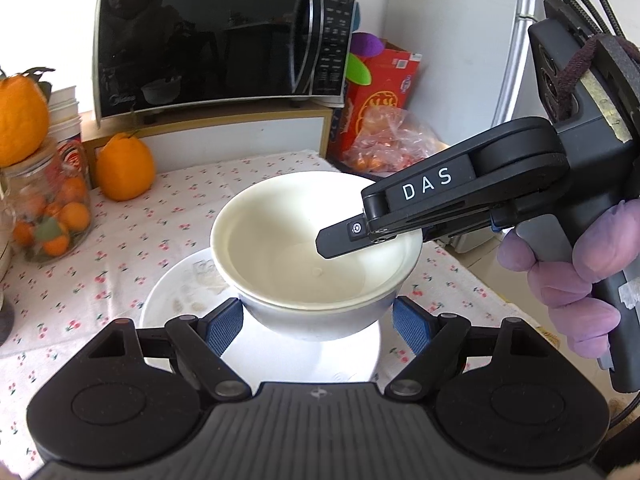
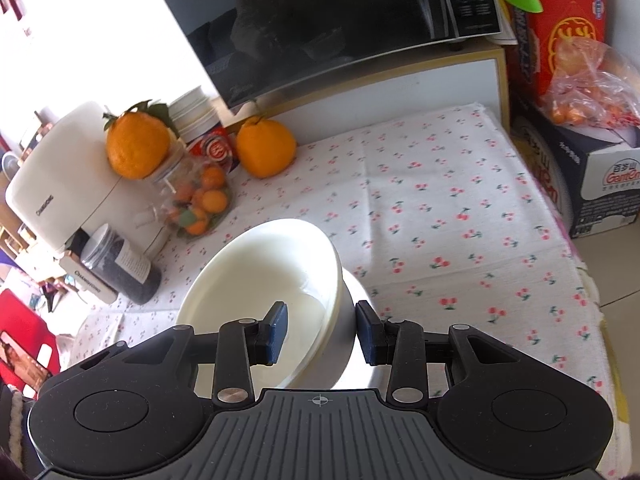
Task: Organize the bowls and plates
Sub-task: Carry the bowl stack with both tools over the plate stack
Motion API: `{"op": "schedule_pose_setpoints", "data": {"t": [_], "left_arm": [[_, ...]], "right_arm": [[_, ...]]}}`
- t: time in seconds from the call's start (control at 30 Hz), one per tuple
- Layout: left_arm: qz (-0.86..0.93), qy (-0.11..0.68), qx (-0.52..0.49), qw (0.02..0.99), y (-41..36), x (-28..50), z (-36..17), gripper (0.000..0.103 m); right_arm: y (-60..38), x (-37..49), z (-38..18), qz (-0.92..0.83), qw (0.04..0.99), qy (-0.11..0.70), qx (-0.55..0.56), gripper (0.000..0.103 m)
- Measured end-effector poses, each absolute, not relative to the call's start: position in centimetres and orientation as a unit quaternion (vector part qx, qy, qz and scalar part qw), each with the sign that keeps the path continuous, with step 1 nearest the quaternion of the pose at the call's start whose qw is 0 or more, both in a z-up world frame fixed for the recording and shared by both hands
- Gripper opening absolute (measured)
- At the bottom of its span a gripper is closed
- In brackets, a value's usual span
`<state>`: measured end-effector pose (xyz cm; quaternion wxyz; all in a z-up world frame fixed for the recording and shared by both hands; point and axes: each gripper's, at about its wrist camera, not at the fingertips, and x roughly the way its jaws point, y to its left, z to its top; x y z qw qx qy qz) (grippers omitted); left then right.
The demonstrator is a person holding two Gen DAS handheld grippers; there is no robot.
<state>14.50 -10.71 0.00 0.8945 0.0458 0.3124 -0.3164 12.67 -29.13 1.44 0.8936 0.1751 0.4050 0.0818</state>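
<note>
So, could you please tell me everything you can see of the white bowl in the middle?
The white bowl looks like glossy ceramic, round and deep, and seems to be two nested bowls, since a second rim shows just under the top one. It is empty and slightly tilted above a white plate on the cherry-print cloth. The left gripper flanks its lower sides. The right gripper straddles its rim, one finger inside, one outside; whether the pads press cannot be told.
</note>
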Motion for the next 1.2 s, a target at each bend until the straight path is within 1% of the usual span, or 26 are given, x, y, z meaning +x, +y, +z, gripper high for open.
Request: {"op": "schedule_pose_setpoints", "data": {"t": [0.4, 0.7, 0.97, 1.2], "left_arm": [[-0.301, 0.332, 0.040, 0.893, -8.7, 14.8, -0.6, 0.080], [-0.303, 0.345, 0.047, 0.887, -9.1, 15.3, -1.5, 0.080], [-0.301, 0.352, 0.054, 0.885, -8.9, 15.6, -2.0, 0.080], [-0.299, 0.353, 0.067, 0.884, -9.0, 15.6, -2.2, 0.080]], "right_arm": [[-25.8, 13.8, 0.0, 0.082, 0.887, 0.426, 0.156, 0.036], [-26.0, 14.2, -0.8, 0.073, 0.883, 0.435, 0.158, 0.036], [-25.3, 14.6, -2.0, 0.070, 0.880, 0.450, 0.137, 0.036], [-25.2, 14.7, -1.9, 0.073, 0.881, 0.447, 0.135, 0.036]]}}
